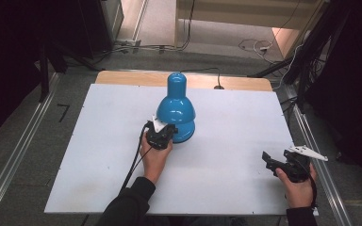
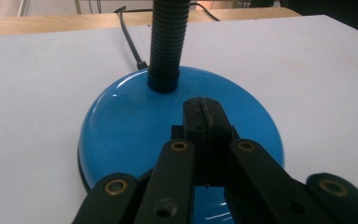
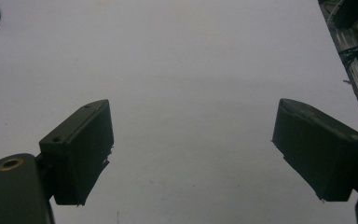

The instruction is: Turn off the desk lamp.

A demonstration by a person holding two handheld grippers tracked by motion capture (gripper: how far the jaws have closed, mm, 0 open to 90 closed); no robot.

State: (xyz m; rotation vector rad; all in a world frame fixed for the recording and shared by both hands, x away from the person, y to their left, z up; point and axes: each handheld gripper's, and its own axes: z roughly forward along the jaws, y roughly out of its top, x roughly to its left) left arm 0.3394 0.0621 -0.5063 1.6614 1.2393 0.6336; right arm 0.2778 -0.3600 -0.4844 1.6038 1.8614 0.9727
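A blue lamp [image 1: 176, 106] stands mid-desk [image 1: 235, 127]. The left gripper [image 2: 204, 114] hovers over the lamp's base, jaws pressed together. The right gripper [image 1: 268, 160] sits well apart, jaws spread.

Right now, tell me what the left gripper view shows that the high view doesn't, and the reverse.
Left gripper view alone: the lamp's black ribbed neck rising from the blue base, and the left claw with its jaws pressed together over that base. High view alone: the blue shade, both hands, the right claw near the table's right edge, and the floor beyond. Both share: the blue lamp, its black cord and the white tabletop.
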